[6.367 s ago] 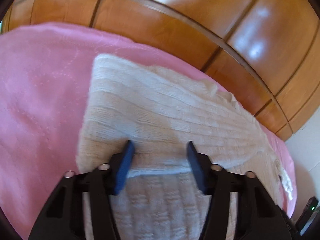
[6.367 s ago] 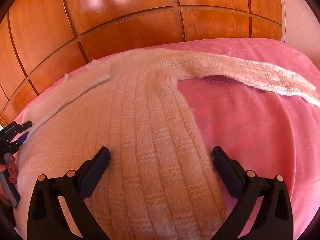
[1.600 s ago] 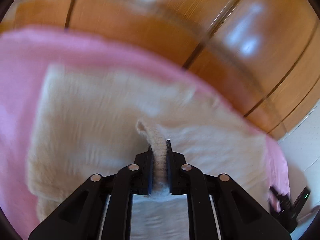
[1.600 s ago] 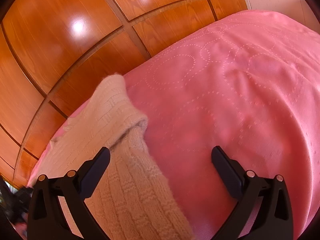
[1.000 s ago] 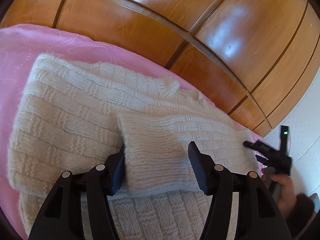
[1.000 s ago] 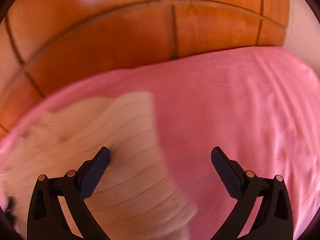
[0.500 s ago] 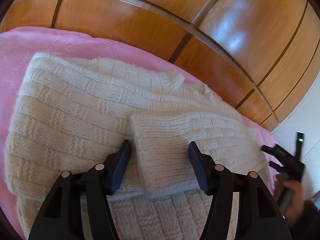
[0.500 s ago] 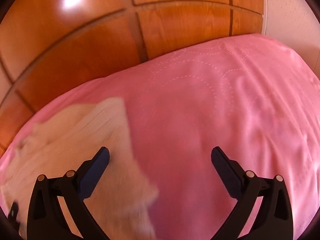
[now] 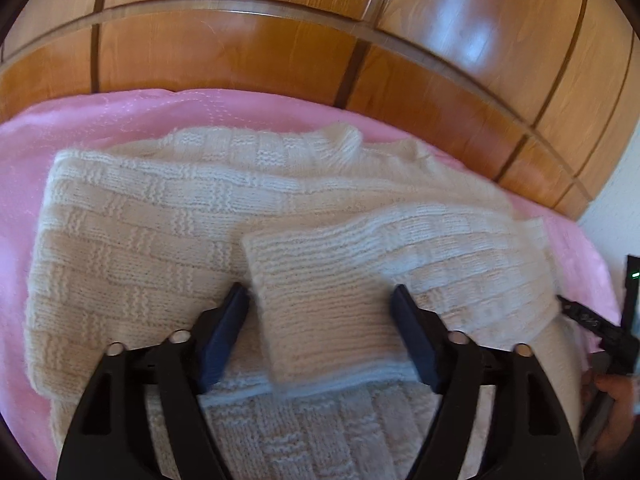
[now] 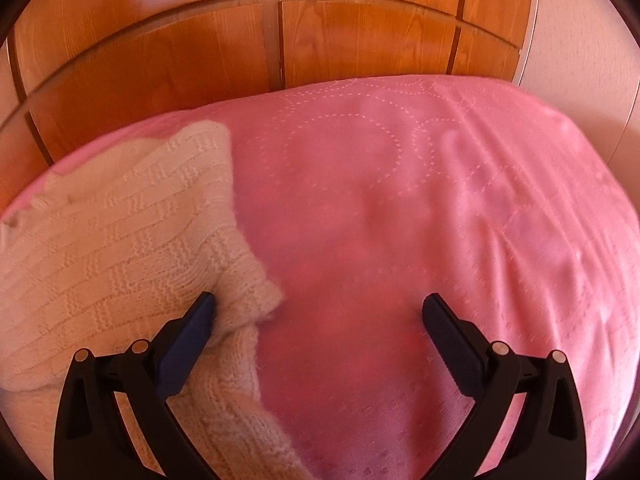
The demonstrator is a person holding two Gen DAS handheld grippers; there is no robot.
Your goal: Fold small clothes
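A cream knit sweater [image 9: 160, 216] lies on the pink bedspread [image 9: 24, 152], both sleeves folded across its body. The cuff end of one folded sleeve [image 9: 328, 304] lies between the fingers of my left gripper [image 9: 320, 334], which is open and empty just above it. My right gripper [image 10: 318, 334] is open and empty over the bedspread [image 10: 400, 220]; its left finger [image 10: 188, 336] rests against the sweater's right edge [image 10: 120, 248]. The other gripper's black tip [image 9: 600, 328] shows at the right edge of the left wrist view.
A glossy wooden panelled headboard [image 9: 280, 48] runs along the far side of the bed and also shows in the right wrist view [image 10: 200, 40]. A white wall [image 10: 580, 40] stands at the right. The person's hand [image 9: 616, 396] is at the lower right.
My left gripper has let go of the sleeve it carried and opened; the sleeve now lies across the sweater. My right gripper swung back leftward against the sweater's edge.
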